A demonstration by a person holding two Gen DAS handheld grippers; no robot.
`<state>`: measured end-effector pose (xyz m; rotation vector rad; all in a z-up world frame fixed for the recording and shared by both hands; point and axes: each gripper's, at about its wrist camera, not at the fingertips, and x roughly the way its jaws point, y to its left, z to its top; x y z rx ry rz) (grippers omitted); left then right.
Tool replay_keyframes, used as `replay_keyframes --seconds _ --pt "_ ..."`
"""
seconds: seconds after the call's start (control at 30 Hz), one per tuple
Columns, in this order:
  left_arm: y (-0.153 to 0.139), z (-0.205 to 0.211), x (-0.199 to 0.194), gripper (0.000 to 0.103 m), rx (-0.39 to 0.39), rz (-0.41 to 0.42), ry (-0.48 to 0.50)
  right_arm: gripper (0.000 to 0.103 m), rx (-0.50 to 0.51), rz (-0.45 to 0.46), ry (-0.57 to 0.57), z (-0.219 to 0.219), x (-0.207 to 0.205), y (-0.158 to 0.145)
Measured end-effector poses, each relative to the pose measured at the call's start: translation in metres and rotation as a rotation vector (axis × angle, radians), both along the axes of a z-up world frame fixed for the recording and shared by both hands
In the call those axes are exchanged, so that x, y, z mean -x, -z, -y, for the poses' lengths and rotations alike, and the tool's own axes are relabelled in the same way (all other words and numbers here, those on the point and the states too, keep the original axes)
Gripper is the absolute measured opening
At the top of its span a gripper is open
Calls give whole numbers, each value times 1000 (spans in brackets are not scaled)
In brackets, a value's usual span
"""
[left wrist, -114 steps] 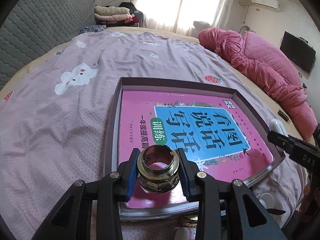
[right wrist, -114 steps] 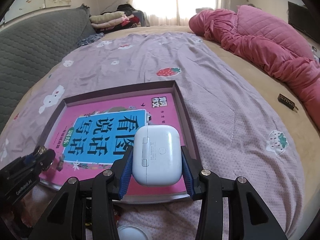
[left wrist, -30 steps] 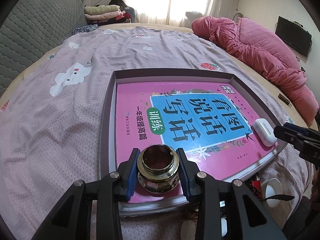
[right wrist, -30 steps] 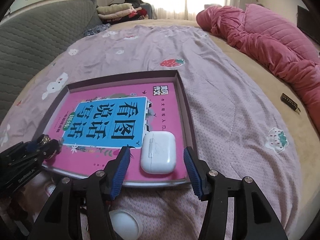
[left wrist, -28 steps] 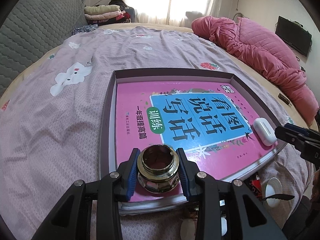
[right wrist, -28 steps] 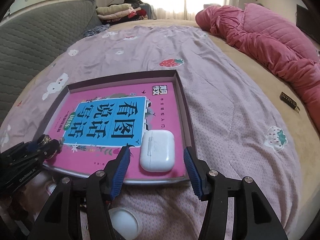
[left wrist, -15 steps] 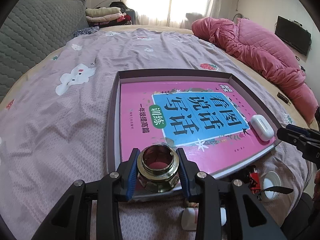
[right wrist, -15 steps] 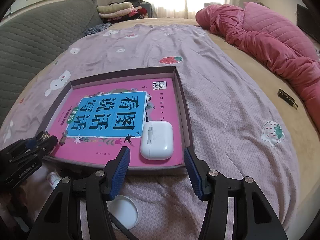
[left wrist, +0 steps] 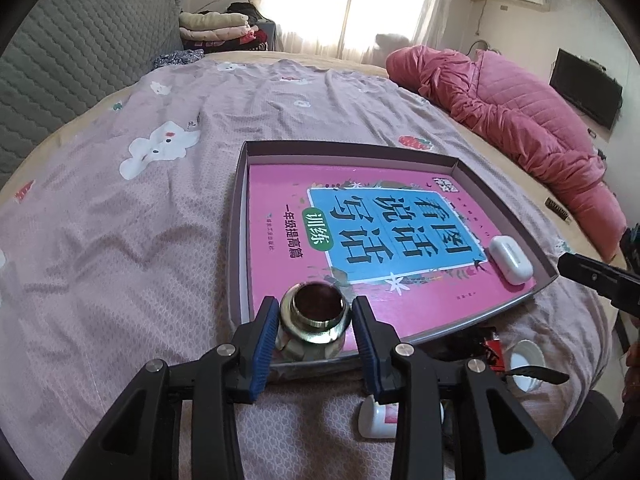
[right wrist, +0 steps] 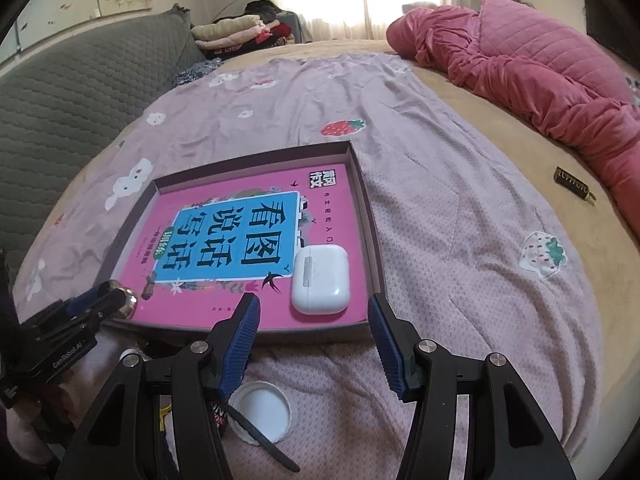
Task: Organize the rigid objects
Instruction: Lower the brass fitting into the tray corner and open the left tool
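Note:
A brass pipe fitting (left wrist: 312, 332) stands on the pink book (left wrist: 360, 220) in the near left corner of the shallow purple box (left wrist: 240, 216). My left gripper (left wrist: 313, 300) straddles the fitting with a thin gap at each blue pad, so it is open; its tip also shows in the right wrist view (right wrist: 108, 294). A white earbud case (right wrist: 321, 278) lies on the book (right wrist: 240, 240) in the near right corner of the box (right wrist: 366, 216). My right gripper (right wrist: 312, 300) hovers just short of the case, open and holding nothing. The case (left wrist: 511, 259) also appears in the left wrist view.
On the lilac bedspread in front of the box lie a white cap (right wrist: 262, 410), a small white bottle (left wrist: 376, 420) and a red and black packet (left wrist: 490, 350). A small dark object (right wrist: 572, 186) lies at the right, near a pink quilt (right wrist: 520, 60).
The right gripper let go of the earbud case, now lying in the box. Both grippers have drawn back toward the near rim. The fitting now looks smaller and free of the left pads.

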<state>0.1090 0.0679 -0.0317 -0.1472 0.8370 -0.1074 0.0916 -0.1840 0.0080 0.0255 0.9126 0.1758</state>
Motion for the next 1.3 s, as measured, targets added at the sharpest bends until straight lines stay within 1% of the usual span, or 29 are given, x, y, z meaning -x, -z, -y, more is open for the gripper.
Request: replay_keyframes --seconds 0.07,0.13,0.17,0.27,0.43,0.5,0.6,0.83,1.1,1.3 --pt "-2 -2 2 38 18 4 -4 58 -4 6 -3 1 2 -3" --pt "-4 -4 6 44 26 9 -7 58 -8 10 0 2 4 -6" --pt "-5 -5 9 49 24 15 -11 58 -16 8 -1 2 5 -8" --pt "-8 -6 13 50 26 21 -12 58 -29 12 -2 4 8 -12" --pt "-13 -4 22 50 6 30 -26 59 -44 31 4 9 13 -19" --pt "-15 -3 25 50 -1 28 -35 61 -50 34 7 11 14 -20" --pt "-21 -3 30 50 12 31 -45 63 -55 37 14 14 16 -20" --pt "-32 1 41 51 5 38 -42 63 -64 35 11 16 18 -21" --pt "-41 1 53 52 6 42 -55 64 -82 55 12 19 23 -30" --pt "-49 4 64 53 0 50 -46 65 -87 69 3 22 28 -38"
